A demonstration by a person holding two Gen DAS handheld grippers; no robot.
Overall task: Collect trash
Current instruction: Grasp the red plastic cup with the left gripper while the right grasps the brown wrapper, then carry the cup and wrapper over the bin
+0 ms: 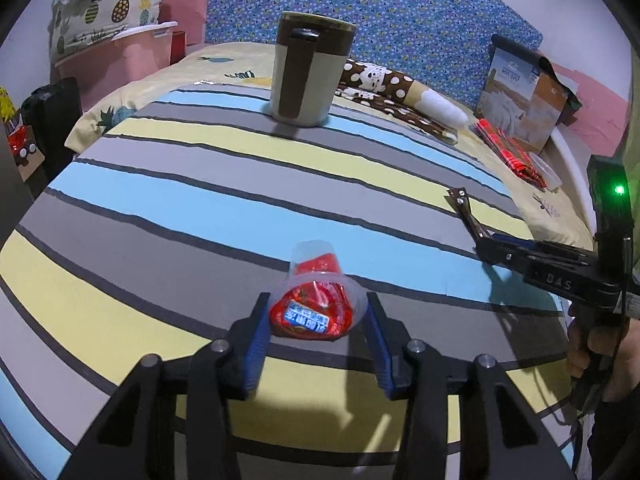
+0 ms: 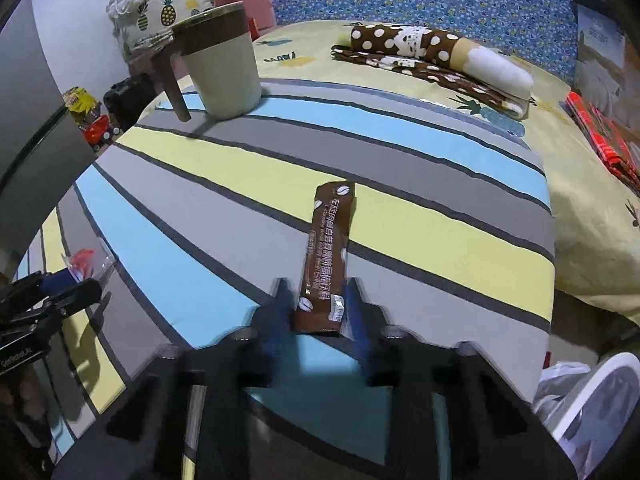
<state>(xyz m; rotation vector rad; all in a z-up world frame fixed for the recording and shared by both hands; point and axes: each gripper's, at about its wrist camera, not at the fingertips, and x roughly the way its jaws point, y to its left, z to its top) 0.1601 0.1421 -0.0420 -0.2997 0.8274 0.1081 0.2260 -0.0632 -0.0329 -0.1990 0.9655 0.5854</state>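
A clear plastic cup with a red wrapper inside lies on its side on the striped cloth. My left gripper has its blue pads on either side of the cup's rim and is closed on it. The cup also shows small in the right wrist view. A brown coffee sachet lies flat on the cloth; my right gripper holds its near end between the fingers. The right gripper shows in the left wrist view with the sachet edge-on. A beige and brown bin stands at the far side of the cloth.
A brown dotted rolled blanket lies on the yellow bedsheet behind. A red plaid cloth and a quilt package sit at right. Pink storage box with pineapple bedding at far left. A white bin edge at lower right.
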